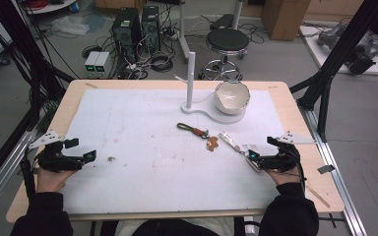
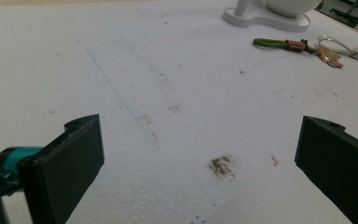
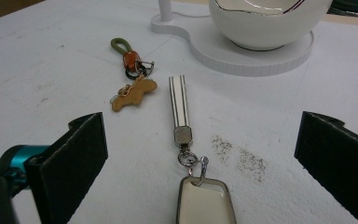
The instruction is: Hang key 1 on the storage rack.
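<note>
Two keychains lie on the white foam board. One has a green loop and a tan charm. The other has a striped strap joined by a ring to a white fob. My right gripper is open on the board, with the fob lying between its jaws and untouched. My left gripper rests open at the board's left, holding nothing. A white bowl sits on a white stand base with an upright post.
A dark smudge marks the board in front of the left gripper. Grey specks lie right of the fob. The wooden table edge borders the board. Behind the table are a stool and computer towers.
</note>
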`<state>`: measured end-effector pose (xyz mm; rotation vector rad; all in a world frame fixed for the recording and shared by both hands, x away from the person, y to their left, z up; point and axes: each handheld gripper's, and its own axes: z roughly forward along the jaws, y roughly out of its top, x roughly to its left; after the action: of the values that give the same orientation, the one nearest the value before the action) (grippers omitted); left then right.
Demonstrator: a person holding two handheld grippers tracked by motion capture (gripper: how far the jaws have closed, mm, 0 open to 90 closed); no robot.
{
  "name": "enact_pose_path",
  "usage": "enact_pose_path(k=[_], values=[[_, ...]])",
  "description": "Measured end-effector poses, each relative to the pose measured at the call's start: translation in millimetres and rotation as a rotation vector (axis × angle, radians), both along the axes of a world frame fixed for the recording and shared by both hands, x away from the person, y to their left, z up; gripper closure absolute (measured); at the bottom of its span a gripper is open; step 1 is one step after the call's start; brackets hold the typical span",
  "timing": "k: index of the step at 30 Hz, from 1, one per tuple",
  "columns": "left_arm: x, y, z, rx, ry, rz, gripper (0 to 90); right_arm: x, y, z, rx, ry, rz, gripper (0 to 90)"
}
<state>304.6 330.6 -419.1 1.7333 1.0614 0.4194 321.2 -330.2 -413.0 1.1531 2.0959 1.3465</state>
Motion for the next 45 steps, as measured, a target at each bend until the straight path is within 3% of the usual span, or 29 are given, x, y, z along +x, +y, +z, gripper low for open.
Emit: enact_pose_path(k=[9,13,18,24,30,34,38,45], values=[[0.4,-0.4,-0.4,0.002,0.003,-0.004,1.7,1.0,0.6,-0.9,-0.007,0.006,0.001,1.4],[-0.1,-1.7,-0.4,0.0,-0.003,-0.028,1.7,1.1,0.0,-1.1,-0.009,0.015,-0.003,1.4],[0.8,-2.5,-1.5,0.016,0.005,-0.033,1.7,4.9,3.6,-3.4,-0.021,0.052,0.004,1.4],[1.7,-0.6,-2.0,0.006,0.007,-0.029,1.7,19.9,22.7,3.8,-0.096,0.103,0.047,1.4],[2.0,0.2,-2.6,-0.001,0.007,-0.028,1.7,29.2,23.9,10.2,-0.069,0.116,0.054,1.4],[2.5,-0.8,-3.1,0.002,0.009,-0.028,1.7,37.1,29.0,17.4,-0.097,0.121,0.079,1.4],[3.2,-0.9,-3.5,0.004,0.011,-0.031,1.7,42.7,40.6,25.8,-0.091,0.107,0.114,1.3],[4.9,0.1,-4.4,-0.039,0.001,-0.043,1.7,54.1,61.6,29.7,-0.136,0.126,0.152,1.3]])
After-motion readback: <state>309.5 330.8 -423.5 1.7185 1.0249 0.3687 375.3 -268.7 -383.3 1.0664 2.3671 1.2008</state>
